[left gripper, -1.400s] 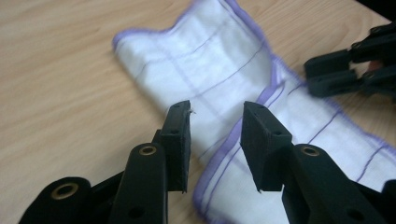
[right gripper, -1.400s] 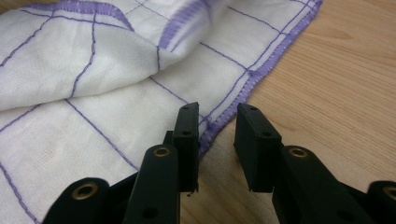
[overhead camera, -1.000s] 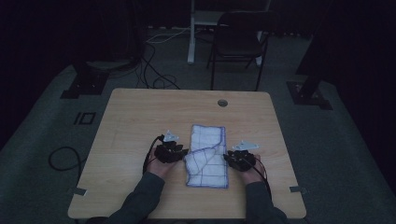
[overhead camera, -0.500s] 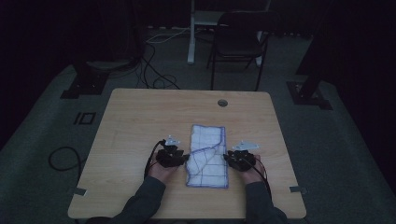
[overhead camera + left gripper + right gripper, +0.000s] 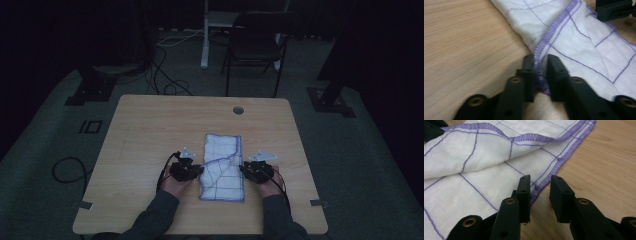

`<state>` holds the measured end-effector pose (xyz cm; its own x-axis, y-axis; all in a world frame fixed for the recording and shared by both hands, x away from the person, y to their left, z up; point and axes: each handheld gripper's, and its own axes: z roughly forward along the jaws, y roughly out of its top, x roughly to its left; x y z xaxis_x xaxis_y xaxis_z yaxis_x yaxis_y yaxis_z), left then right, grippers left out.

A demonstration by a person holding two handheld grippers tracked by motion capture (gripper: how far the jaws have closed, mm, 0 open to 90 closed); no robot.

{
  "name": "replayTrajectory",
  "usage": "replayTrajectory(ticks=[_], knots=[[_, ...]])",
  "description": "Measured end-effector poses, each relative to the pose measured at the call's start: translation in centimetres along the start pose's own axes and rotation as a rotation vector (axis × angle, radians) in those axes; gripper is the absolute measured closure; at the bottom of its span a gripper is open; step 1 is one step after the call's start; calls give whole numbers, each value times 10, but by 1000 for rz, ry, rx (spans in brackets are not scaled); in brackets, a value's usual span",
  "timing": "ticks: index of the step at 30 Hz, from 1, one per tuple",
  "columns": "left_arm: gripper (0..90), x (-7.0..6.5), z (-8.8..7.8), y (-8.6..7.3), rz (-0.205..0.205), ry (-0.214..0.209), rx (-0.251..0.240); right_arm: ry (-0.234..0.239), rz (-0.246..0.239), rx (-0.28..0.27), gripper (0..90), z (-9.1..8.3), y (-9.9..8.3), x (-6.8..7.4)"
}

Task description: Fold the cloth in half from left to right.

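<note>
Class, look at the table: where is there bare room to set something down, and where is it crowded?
Free: the tabletop left of the cloth, the strip between cloth and cable hole, and the right edge. Crowded: the near middle, where the left gripper and right gripper flank the cloth.

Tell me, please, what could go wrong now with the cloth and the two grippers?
The left gripper has just closed on only the purple hem of the cloth, so the thin pinch may slip. The right gripper is open at the cloth's edge; lifting now might pull the folded cloth crooked.
</note>
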<state>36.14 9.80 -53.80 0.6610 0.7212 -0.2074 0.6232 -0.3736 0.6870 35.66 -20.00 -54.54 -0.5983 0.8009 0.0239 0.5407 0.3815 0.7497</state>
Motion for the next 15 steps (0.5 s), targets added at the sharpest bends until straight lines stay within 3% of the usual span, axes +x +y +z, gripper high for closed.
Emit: replayTrajectory(ticks=[3,15], knots=[[862,-2,-2,1,6,3,-9,1,0,0,707,0,0,0],[869,-17,-14,10,51,-31,-45,0,-1,1,706,0,0,0]])
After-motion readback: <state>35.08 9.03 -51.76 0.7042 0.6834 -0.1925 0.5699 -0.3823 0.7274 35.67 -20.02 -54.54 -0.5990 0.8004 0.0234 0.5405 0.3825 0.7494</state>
